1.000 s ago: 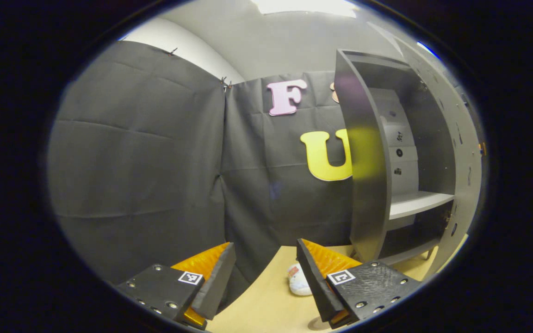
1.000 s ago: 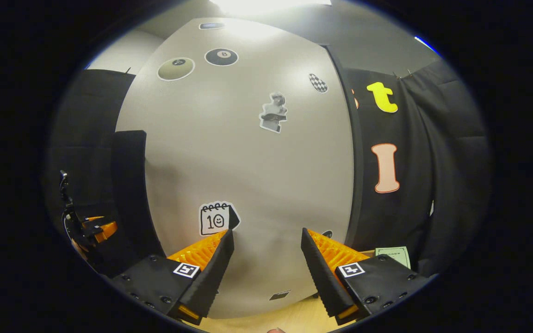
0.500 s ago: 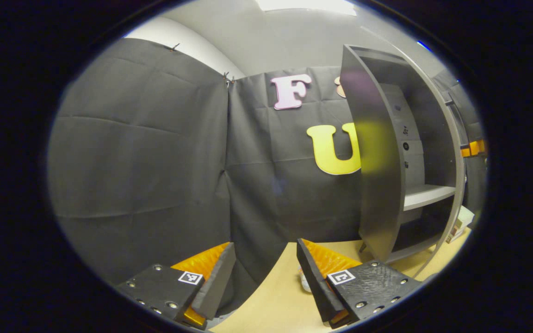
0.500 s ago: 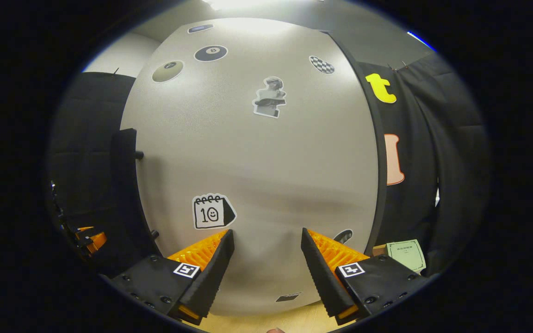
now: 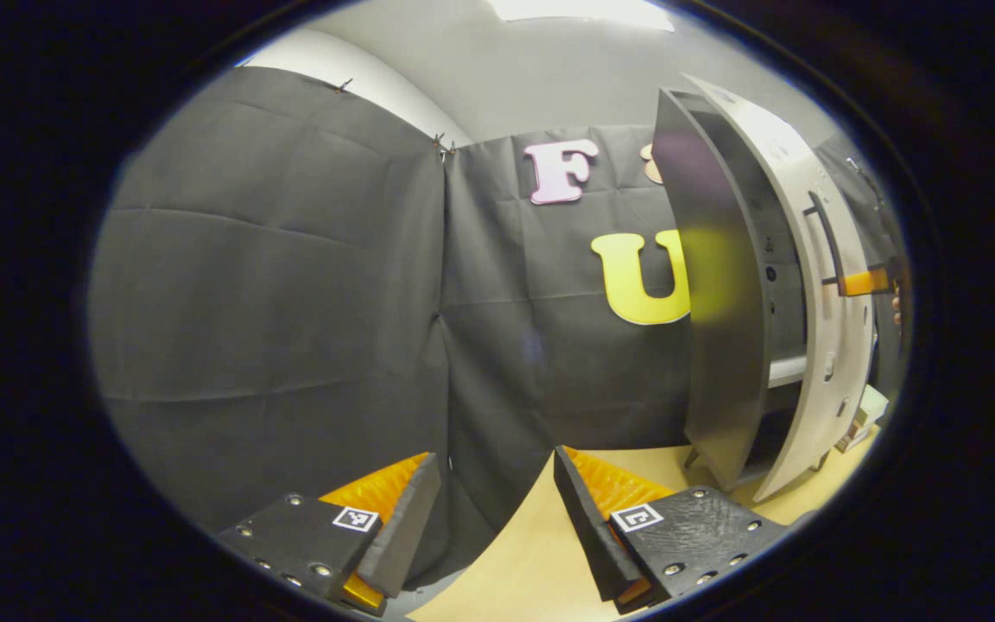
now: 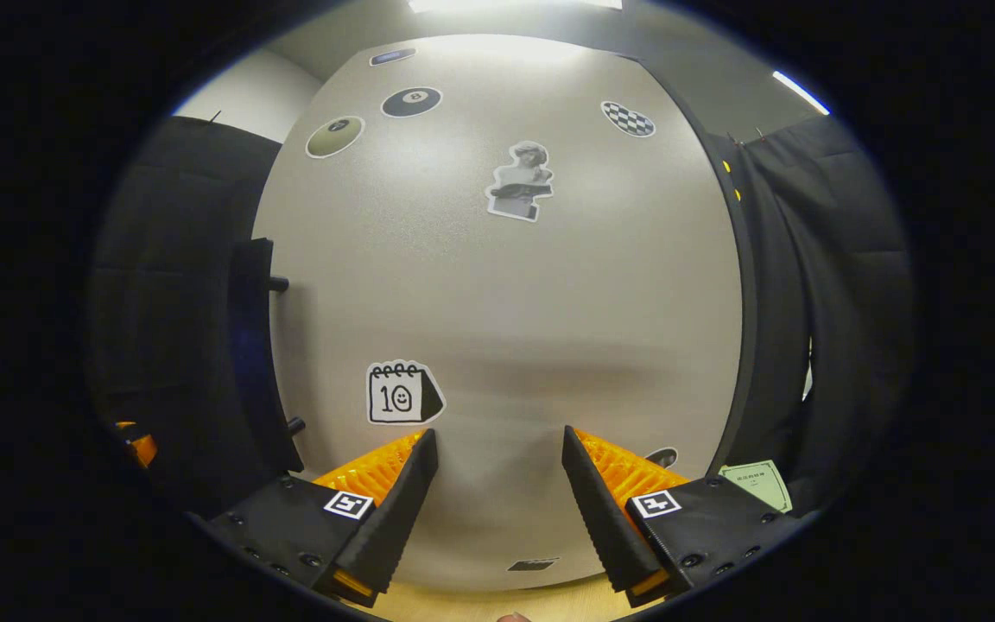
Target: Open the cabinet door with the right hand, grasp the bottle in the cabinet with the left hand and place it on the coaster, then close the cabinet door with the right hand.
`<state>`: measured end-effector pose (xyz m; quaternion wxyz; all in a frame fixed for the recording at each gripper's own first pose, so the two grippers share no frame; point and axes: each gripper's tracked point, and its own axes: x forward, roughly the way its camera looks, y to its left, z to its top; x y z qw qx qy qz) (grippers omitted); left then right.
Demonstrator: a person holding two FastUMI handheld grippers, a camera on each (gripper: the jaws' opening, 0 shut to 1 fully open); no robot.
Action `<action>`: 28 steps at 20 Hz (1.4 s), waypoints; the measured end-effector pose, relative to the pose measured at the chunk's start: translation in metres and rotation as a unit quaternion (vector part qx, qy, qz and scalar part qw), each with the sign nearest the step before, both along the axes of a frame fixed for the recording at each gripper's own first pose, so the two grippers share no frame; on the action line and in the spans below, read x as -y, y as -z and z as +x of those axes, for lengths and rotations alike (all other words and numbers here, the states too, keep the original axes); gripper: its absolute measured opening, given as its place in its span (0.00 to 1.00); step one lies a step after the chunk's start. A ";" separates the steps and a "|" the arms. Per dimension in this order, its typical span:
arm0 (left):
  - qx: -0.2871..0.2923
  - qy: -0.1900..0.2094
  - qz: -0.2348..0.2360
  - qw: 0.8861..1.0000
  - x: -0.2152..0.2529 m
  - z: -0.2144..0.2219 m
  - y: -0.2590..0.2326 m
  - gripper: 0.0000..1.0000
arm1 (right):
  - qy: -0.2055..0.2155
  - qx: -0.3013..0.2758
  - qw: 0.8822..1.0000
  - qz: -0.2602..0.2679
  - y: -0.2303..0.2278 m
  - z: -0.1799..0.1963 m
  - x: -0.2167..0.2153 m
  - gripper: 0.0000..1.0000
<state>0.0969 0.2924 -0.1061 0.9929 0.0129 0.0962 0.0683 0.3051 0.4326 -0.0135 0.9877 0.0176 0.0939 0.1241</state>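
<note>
While the cabinet door [image 6: 497, 302] is nearly shut, right gripper [image 6: 497, 505] fingers are spread, empty, flat-facing for pushing; left gripper [image 5: 497, 518] is held aside, spread, empty.

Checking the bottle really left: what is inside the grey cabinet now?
Through the narrow gap beside the nearly shut grey cabinet door, the grey cabinet shows one bare pale shelf edge. The door covers the remaining interior.

Overhead ceiling light [image 6: 515, 4] glares on the cabinet door [image 6: 506, 285] top. Booth dim, focus sharp, strong fisheye bending at edges.
</note>
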 end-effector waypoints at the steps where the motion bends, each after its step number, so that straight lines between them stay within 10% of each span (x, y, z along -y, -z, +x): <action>1: -0.002 -0.001 0.000 1.000 -0.002 -0.003 0.000 0.80 | 0.002 0.001 1.000 0.001 -0.001 -0.002 0.001 0.93; 15: 0.013 0.033 0.017 0.999 0.071 -0.016 -0.039 0.80 | -0.028 0.035 0.999 -0.011 -0.019 -0.030 0.012 0.95; 28: 0.055 0.112 -0.007 0.992 0.250 -0.040 -0.112 0.81 | -0.001 0.076 0.997 -0.014 -0.077 -0.135 0.194 0.95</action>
